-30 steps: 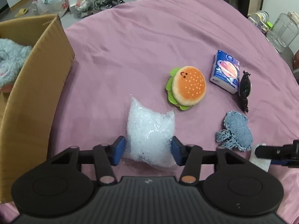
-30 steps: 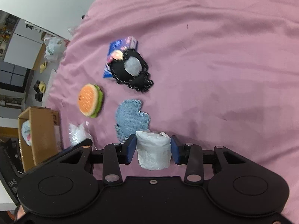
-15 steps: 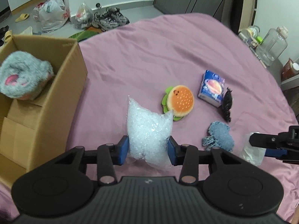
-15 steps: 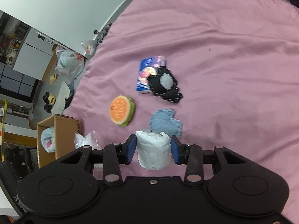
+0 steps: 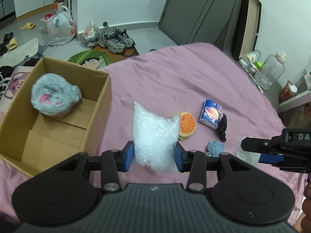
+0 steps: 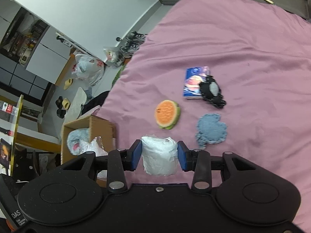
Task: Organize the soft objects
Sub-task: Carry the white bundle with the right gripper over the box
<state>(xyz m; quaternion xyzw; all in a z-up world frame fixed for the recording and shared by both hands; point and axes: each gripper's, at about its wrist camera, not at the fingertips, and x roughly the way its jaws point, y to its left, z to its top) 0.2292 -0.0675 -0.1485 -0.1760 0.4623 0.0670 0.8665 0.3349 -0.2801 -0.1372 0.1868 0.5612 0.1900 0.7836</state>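
Item: left gripper clamped on the clear pellet bag, aloft beside the cardboard box; right gripper clamped on the white bundle. You should carry each over the box opening before letting go, clear of the grey plush.

Right gripper reads "DA"; left gripper apparently "DAS".

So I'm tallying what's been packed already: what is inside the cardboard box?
The cardboard box holds one fluffy grey plush with pink patches, resting toward its far end. The rest of the visible floor is bare cardboard flaps. The near corner, behind the left claw, is hidden.
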